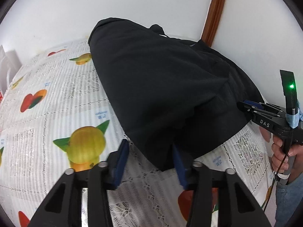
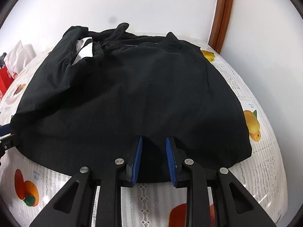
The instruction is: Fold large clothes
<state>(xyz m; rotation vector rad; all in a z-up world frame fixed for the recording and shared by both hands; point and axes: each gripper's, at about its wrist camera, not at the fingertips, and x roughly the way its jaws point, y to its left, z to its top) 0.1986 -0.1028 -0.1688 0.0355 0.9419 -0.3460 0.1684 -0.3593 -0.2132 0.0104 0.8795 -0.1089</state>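
A large black garment (image 1: 166,87) lies on the table, its waistband end toward the wall; it also fills the middle of the right wrist view (image 2: 128,98). My left gripper (image 1: 149,149) is open, its blue pads on either side of the garment's near corner. My right gripper (image 2: 153,144) is open at the garment's near hem, with cloth lying between the pads. The right gripper also shows in the left wrist view (image 1: 248,106) at the garment's right edge, held by a hand. The left gripper's tip shows at the left edge of the right wrist view (image 2: 6,132).
The table carries a white lace cloth printed with fruit (image 1: 56,98). A white wall and a brown wooden door frame (image 1: 215,11) stand behind it. A red box and white bags (image 2: 11,66) sit at the far left of the table.
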